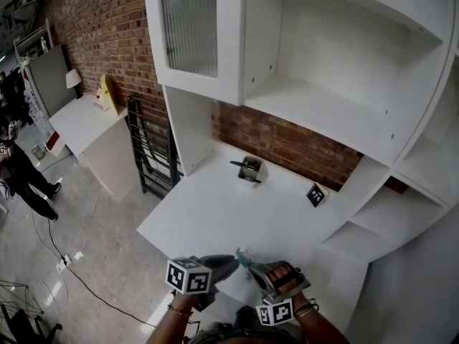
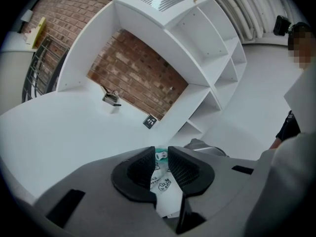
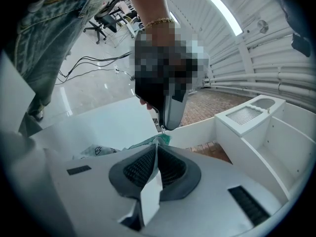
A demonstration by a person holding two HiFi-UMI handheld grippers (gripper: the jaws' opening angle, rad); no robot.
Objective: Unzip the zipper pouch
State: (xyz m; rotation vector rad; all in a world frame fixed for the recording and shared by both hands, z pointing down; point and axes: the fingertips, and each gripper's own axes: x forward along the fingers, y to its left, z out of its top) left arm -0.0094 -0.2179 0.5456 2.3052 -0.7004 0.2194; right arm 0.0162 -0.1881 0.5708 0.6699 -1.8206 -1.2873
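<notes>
The zipper pouch (image 1: 244,258) is white with small cartoon prints and a teal top edge, and it hangs over the near edge of the white desk (image 1: 215,213) between both grippers. My left gripper (image 1: 235,259) comes at it from the left. In the left gripper view the jaws (image 2: 161,153) stand nearly together, and the teal edge with its small zipper pull (image 2: 160,156) fills the gap. My right gripper (image 1: 254,271) is shut on the pouch's white fabric (image 3: 154,181), which is pinched flat between the pads (image 3: 156,148). The rest of the pouch (image 3: 98,151) bunches out to the left.
Further back on the desk stand a small metal object (image 1: 249,169) and a black marker card (image 1: 315,194). Above are white shelves and a cabinet with a ribbed glass door (image 1: 190,27). A black rack (image 1: 147,149) leans at the left. A person (image 1: 21,170) and cables are on the floor.
</notes>
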